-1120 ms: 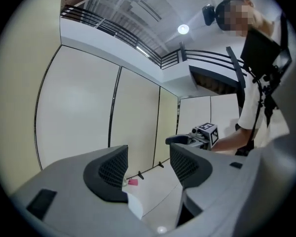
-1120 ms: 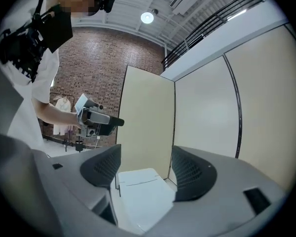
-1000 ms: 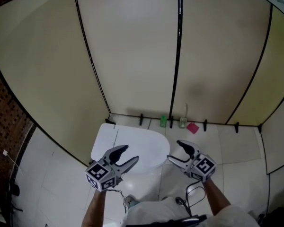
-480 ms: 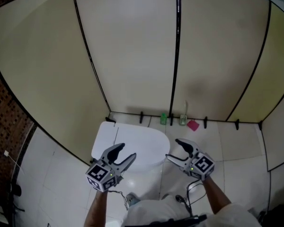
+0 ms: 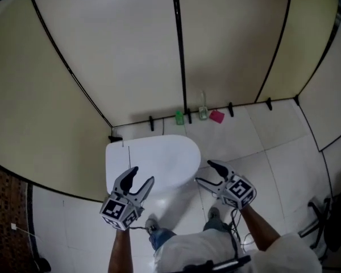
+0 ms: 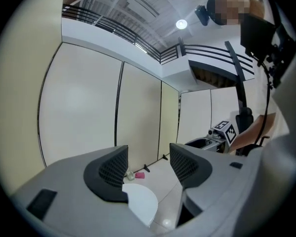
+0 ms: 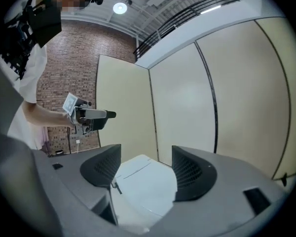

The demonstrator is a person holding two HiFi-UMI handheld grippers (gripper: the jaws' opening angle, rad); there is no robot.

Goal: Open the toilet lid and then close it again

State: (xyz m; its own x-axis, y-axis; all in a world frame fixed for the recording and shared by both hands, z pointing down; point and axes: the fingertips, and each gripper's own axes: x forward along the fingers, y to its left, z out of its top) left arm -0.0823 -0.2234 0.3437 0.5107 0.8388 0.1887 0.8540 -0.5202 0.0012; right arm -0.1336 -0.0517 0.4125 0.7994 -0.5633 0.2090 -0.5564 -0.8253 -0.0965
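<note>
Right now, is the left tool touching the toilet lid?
Apart. The left gripper view shows the left tool open and empty, the toilet lid well below its jaws.

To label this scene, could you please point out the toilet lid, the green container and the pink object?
toilet lid point(image 5: 159, 155), head view, middle of its closed top.
green container point(image 5: 179, 118), head view, its body.
pink object point(image 5: 216, 116), head view, its centre.

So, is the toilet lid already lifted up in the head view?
No, the toilet lid lies flat and shut, seen from above as a white oval.
</note>
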